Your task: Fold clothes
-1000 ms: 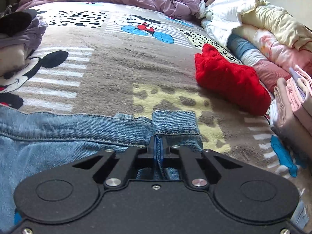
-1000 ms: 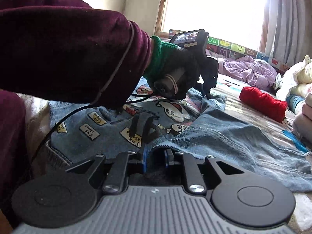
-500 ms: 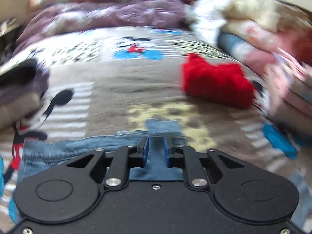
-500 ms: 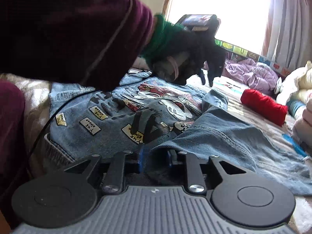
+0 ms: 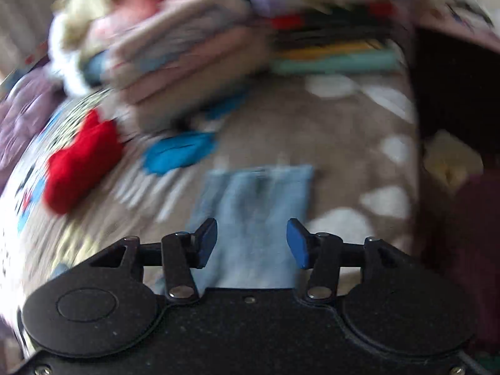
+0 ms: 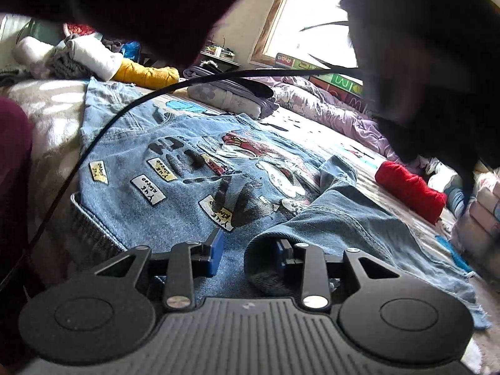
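In the left wrist view, much blurred, the left gripper point(image 5: 251, 243) has its jaws well apart and opening, with nothing pressed between the blue pads point(image 5: 206, 242); a pale blue denim piece point(image 5: 254, 215) lies flat on the brown patterned blanket point(image 5: 350, 131) straight ahead of and below the gap, not touching either pad as far as the blur allows. Ahead and to the left of the jaws sits a red knitted garment point(image 5: 82, 162), and farther ahead a stack of folded clothes point(image 5: 193, 62) runs across the far side of the bed; its details cannot be made out. In the right wrist view the right gripper point(image 6: 248, 251) stands partly apart, its jaws opening. The folded-over denim sleeve point(image 6: 343, 228) of the denim jacket point(image 6: 175, 181) bulges up in the gap against the right-hand pad, while the left-hand pad stands clear of it, so the cloth is between the jaws but not clamped. The jacket's printed and patched back spreads flat ahead and to the left of the jaws. A black cable point(image 6: 103, 131) crosses above it, and a dark red sleeve point(image 6: 134, 3) fills the top of the view. The same red garment lies far ahead to the right of the jaws.
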Action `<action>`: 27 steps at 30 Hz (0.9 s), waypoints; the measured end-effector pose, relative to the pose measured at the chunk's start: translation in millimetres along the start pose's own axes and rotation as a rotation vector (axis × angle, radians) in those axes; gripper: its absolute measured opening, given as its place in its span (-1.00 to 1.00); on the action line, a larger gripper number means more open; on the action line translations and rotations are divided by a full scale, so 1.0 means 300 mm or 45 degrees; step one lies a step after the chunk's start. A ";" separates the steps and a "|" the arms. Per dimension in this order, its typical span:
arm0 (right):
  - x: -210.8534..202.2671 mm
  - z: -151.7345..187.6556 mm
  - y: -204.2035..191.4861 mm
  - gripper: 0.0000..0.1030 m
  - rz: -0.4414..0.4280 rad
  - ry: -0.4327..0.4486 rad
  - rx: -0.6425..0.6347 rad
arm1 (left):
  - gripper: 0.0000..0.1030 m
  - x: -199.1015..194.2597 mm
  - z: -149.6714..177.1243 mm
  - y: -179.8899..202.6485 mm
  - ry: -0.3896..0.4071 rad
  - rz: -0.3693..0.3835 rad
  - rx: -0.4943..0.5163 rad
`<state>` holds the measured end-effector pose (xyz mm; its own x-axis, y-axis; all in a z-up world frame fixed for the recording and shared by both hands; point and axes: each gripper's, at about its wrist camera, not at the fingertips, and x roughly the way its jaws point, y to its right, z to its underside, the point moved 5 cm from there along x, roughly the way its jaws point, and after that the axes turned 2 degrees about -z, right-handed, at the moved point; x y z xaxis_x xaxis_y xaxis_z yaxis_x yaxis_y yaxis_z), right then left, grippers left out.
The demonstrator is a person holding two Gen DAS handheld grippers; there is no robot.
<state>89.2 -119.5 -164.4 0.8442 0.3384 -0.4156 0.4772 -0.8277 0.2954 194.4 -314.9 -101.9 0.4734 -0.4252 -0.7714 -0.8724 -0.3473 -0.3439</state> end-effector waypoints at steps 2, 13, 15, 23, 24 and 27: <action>-0.002 0.001 -0.003 -0.30 0.006 0.002 -0.012 | -0.02 0.033 -0.018 0.066 -0.035 -0.008 0.096; -0.002 0.004 -0.005 -0.28 0.005 0.005 -0.030 | -0.37 0.211 -0.027 0.258 -0.218 -0.364 0.498; -0.002 0.004 -0.003 -0.27 0.003 0.006 -0.023 | -0.56 0.235 -0.020 0.264 -0.242 -0.375 0.523; -0.008 0.006 -0.009 -0.24 0.013 0.011 -0.051 | -0.95 0.136 -0.056 0.123 -0.116 -0.397 0.283; -0.009 0.005 -0.008 -0.23 0.014 0.011 -0.051 | -0.95 0.099 -0.059 0.080 -0.089 -0.394 0.207; -0.014 0.002 -0.003 -0.17 0.016 0.012 -0.036 | -0.95 -0.042 -0.052 -0.054 0.018 -0.391 -0.029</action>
<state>85.0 -120.5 -163.5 0.8523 0.3324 -0.4039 0.4733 -0.8188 0.3249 204.5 -316.9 -78.2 0.7164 -0.3091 -0.6254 -0.6853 -0.4798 -0.5479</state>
